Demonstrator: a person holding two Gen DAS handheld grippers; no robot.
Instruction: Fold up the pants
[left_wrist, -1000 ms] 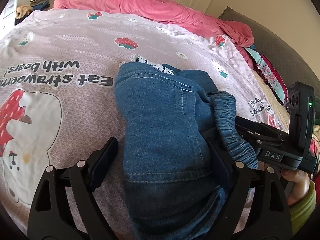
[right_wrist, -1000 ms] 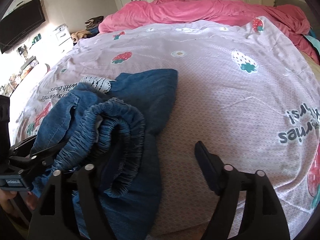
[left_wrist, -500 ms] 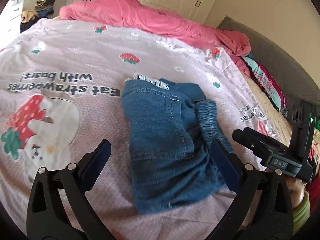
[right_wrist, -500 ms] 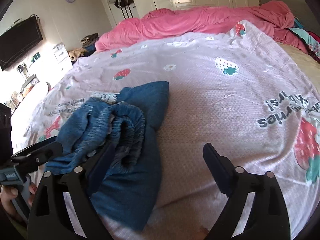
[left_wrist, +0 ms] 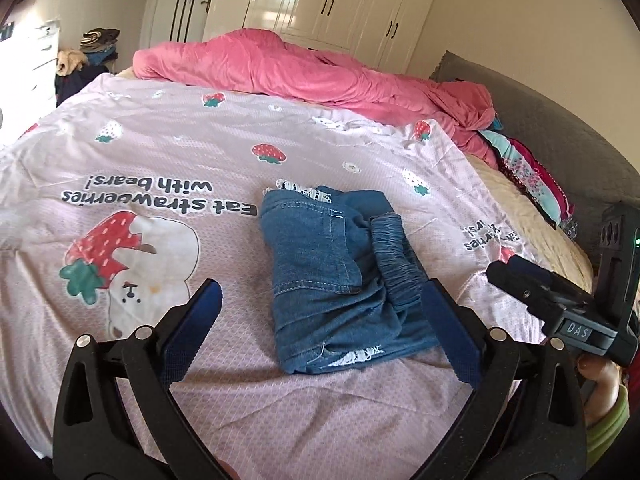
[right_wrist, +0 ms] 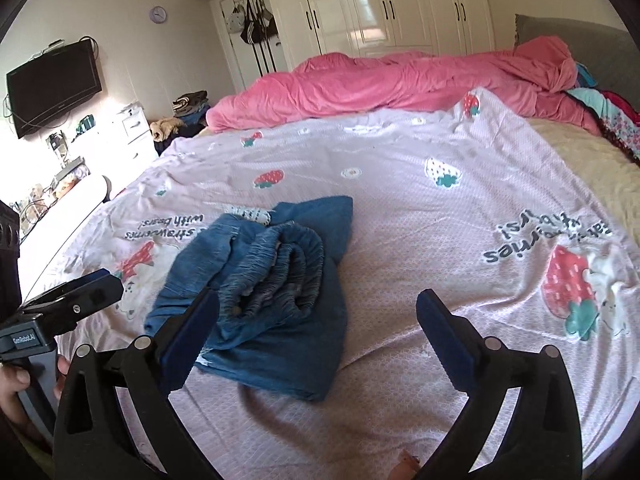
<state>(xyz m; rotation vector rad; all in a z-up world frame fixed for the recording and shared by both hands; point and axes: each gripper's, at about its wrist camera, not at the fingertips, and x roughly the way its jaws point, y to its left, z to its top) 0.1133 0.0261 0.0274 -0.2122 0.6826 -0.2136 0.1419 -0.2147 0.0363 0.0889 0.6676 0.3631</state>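
The blue denim pants (left_wrist: pixel 340 276) lie folded in a compact bundle on the lilac strawberry-print bed cover (left_wrist: pixel 168 152), elastic waistband on the right side and lace trim showing at both ends. They also show in the right wrist view (right_wrist: pixel 272 292). My left gripper (left_wrist: pixel 320 320) is open and empty, held back above the bundle's near end. My right gripper (right_wrist: pixel 316 320) is open and empty, just right of the bundle; it shows at the right edge of the left wrist view (left_wrist: pixel 560 304). The left gripper shows at the left of the right wrist view (right_wrist: pixel 72 304).
A rumpled pink duvet (left_wrist: pixel 304 72) lies along the far side of the bed. Patterned clothes (left_wrist: pixel 532 176) lie at the right by the grey headboard (left_wrist: pixel 560 136). White wardrobes (right_wrist: pixel 392 8) stand behind; a TV (right_wrist: pixel 52 88) and drawers (right_wrist: pixel 136 128) at the left.
Both grippers have pulled back and up from the pants, which now lie released on the bed. The view has widened to show the room.
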